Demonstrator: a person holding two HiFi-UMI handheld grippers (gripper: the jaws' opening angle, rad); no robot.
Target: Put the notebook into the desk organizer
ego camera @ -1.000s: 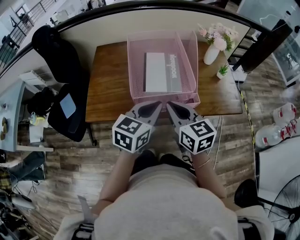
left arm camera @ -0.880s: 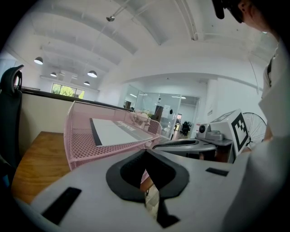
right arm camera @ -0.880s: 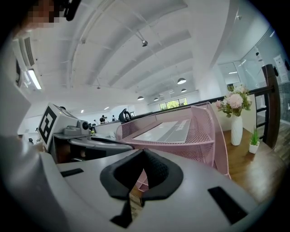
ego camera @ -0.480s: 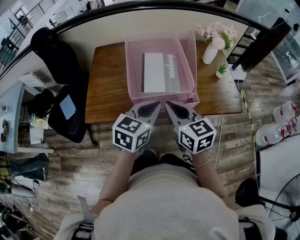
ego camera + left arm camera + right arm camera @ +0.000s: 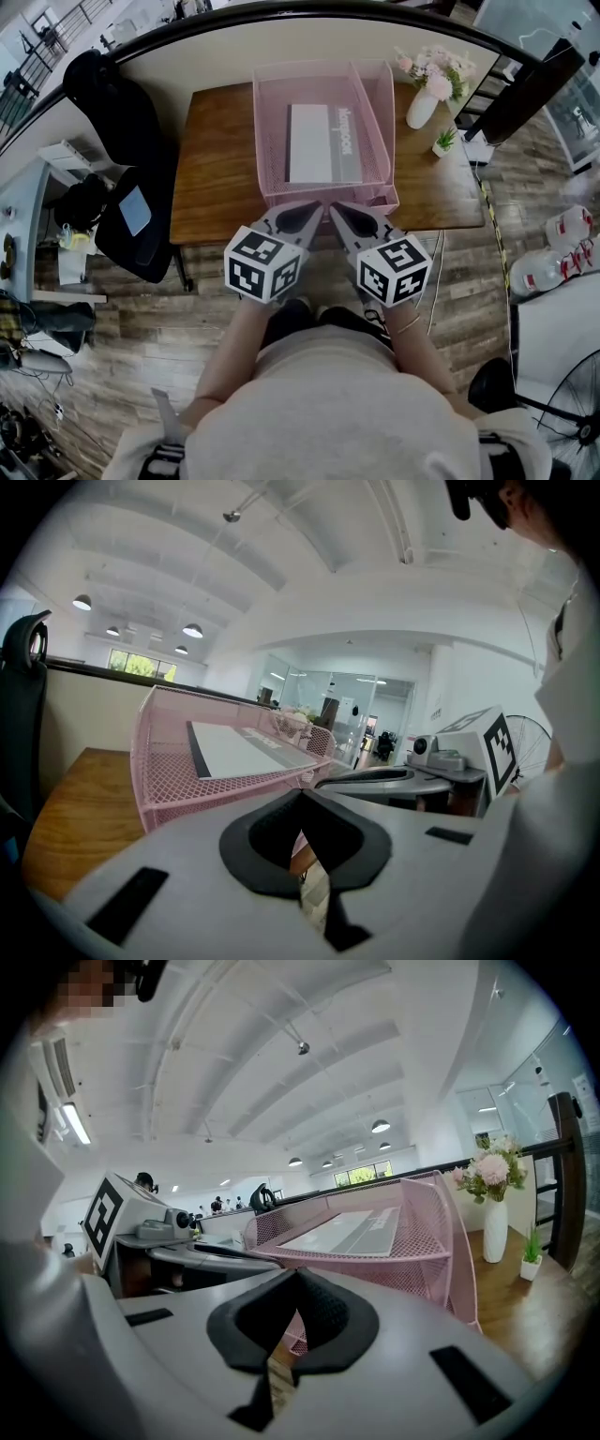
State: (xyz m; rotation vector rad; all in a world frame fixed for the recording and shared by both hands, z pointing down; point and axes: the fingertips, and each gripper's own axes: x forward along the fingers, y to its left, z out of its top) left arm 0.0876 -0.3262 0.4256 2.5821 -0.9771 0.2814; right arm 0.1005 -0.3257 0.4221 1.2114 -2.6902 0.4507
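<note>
Both claws, left gripper (image 5: pixel 314 210) and right gripper (image 5: pixel 337 212), are pressed together and empty at the front edge of the desk (image 5: pixel 220 159). The notebook (image 5: pixel 323 143) lies flat in the pink desk organizer (image 5: pixel 270 131), so the job looks done.

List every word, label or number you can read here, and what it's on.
Dark print on the grey strip of the white notebook in the pink wire-mesh desk organizer: too blurred to read.
Black-and-white marker cubes: square patterns, no letters.
</note>
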